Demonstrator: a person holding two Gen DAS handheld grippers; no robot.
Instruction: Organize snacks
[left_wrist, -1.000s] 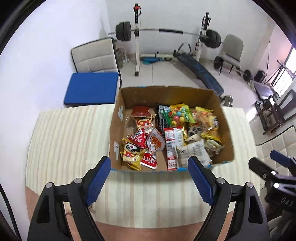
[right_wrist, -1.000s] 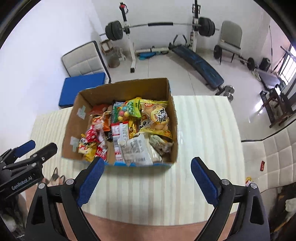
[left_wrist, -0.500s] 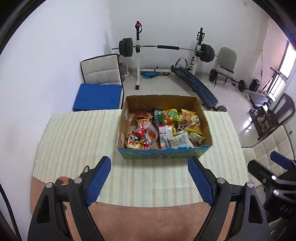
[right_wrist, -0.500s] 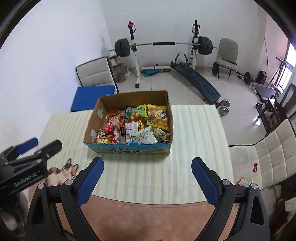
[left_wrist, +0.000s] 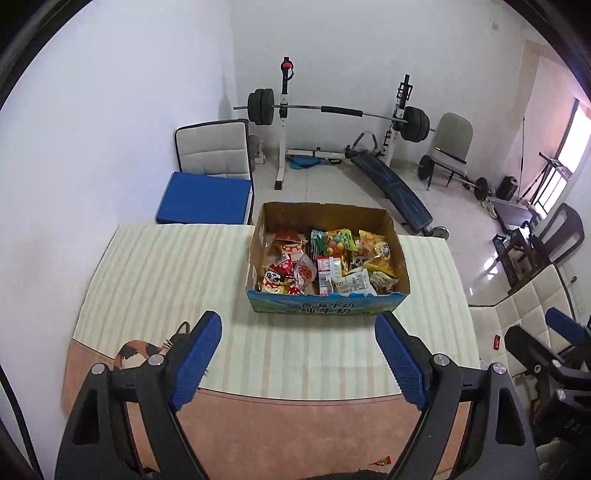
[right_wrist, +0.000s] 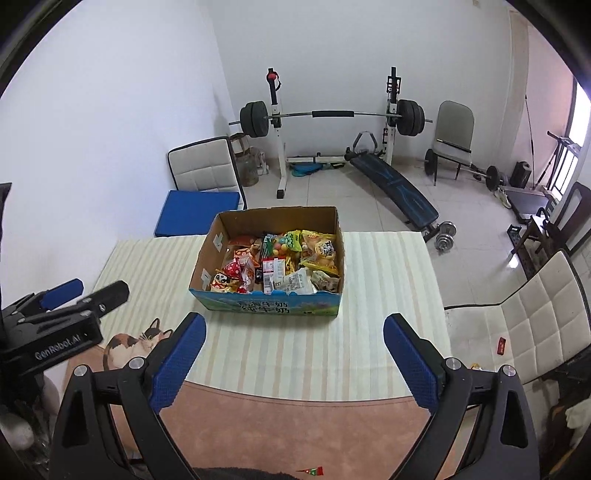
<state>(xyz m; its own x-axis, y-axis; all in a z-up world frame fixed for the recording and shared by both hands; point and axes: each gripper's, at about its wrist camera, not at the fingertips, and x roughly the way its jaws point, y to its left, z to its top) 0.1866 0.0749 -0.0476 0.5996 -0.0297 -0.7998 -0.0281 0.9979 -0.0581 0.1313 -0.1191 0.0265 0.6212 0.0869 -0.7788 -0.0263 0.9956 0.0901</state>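
Snacks (left_wrist: 325, 264) fill the cardboard box (left_wrist: 314, 306) at frame centre in the left wrist view, seemingly gathered for sorting; the left gripper (left_wrist: 299, 360), spread and empty, hangs below. In the right wrist view the box's (right_wrist: 269, 306) long axis runs left-right; the right gripper (right_wrist: 293, 356) is likewise spread and empty.

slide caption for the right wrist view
Open right gripper above a striped table, facing a cardboard box full of snacks.
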